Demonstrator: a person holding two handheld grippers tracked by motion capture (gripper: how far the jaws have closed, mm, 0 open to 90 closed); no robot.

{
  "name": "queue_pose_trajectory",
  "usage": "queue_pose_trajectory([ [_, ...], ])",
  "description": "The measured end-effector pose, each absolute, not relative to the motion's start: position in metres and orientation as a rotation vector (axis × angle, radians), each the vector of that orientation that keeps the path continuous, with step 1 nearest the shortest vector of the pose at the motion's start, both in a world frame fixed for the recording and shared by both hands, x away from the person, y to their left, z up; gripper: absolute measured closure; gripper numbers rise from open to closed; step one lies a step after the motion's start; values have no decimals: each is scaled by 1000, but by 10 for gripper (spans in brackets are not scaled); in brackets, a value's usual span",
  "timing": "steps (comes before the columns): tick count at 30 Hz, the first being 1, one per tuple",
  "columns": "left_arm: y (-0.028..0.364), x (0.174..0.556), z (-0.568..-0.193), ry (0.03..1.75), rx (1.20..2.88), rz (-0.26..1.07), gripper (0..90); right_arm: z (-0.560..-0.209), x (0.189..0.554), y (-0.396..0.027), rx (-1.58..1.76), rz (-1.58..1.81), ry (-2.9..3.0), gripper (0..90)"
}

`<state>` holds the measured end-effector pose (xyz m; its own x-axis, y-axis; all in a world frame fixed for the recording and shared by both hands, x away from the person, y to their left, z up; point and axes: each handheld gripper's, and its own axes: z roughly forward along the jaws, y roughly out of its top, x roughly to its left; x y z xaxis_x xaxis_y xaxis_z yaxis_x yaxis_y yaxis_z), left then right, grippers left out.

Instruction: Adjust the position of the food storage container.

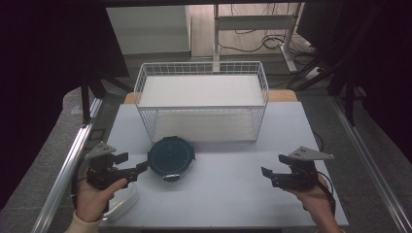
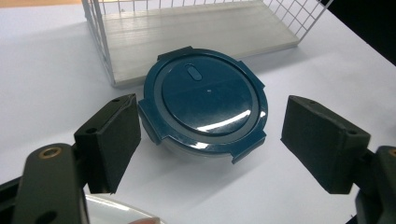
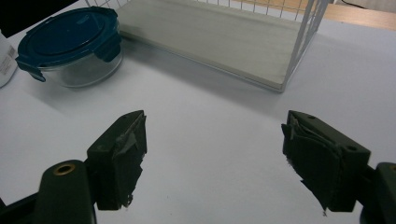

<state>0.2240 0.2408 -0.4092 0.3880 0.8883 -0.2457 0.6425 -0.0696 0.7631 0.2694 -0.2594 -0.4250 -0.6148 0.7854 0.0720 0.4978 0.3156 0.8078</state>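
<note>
Round glass container with blue clip lid (image 1: 171, 156), on desk (image 1: 233, 194) just near of wire basket (image 1: 201, 99), ungrasped; left tool (image 1: 141, 167) spread beside it, right tool (image 1: 266, 171) spread, idle; transfer, probably basketward, unstarted.

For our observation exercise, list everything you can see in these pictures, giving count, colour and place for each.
Round container: one, clear bowl with dark blue clip lid, on the table in front of the basket, between the open jaws of the left claw, untouched.
Wire basket: one, white, two pale shelves, far side of the table.
Clear object: one, pale, near left edge; kind unclear.
Table: one, white.
Left claw: one, black, open, beside the container.
Right claw: one, black, open, over bare table.
</note>
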Motion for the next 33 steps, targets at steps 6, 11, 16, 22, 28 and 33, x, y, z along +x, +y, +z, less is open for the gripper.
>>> queue_pose_trajectory([
  [6,245,241,-401,1375,1797,391,212,-422,270,-260,1152,1214,2245,226],
  [11,245,260,-405,1411,1838,372,237,-421,268,-259,1145,1205,2254,232],
  [16,247,277,-412,1453,1902,350,318,-424,270,-259,1156,1200,2255,235],
  [22,255,294,-420,1525,1928,341,485,-428,273,-256,1164,1183,2274,238],
  [28,256,307,-432,1555,1983,287,662,-433,276,-255,1188,1161,2282,239],
  [33,257,317,-444,1552,2029,210,819,-436,276,-255,1195,1149,2288,240],
])
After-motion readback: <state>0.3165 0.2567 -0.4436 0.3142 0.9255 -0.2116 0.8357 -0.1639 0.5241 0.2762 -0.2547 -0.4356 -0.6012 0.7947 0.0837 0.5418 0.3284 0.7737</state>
